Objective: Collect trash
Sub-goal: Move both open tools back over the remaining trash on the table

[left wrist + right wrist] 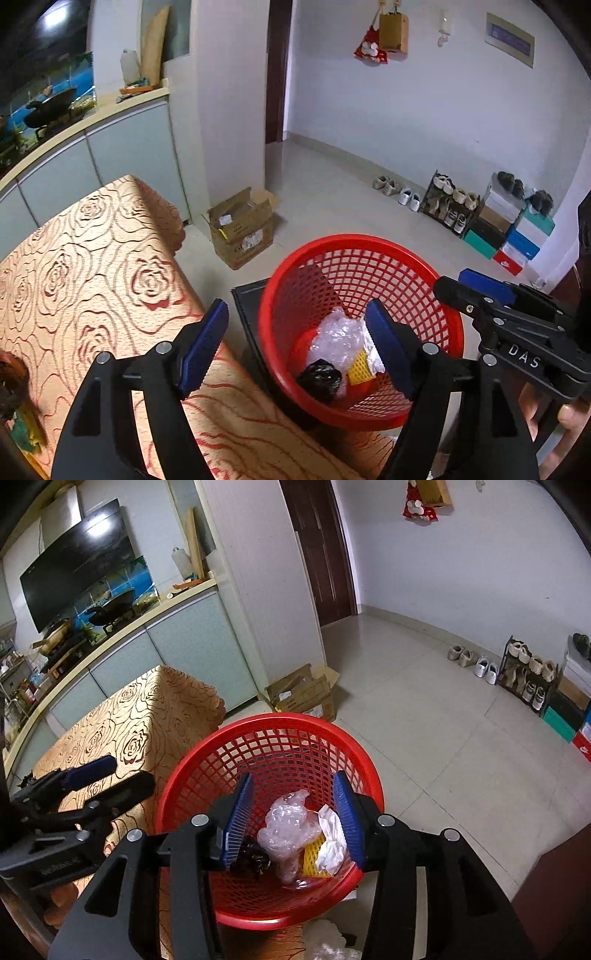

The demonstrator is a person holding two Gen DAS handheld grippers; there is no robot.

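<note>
Rose-patterned tablecloth (92, 266), tiled floor (424, 720); red basket (280, 734) beside; both grippers agape, empty.

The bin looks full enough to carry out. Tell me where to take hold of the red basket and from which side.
Grip the red basket by its solid rolled rim, from above, one finger inside the wall and one outside. The mesh wall flares and is too wide to span, and the trash inside lies low, so the rim is bare. The near right arc is probably best: the tablecloth-covered table crowds the left side.
</note>
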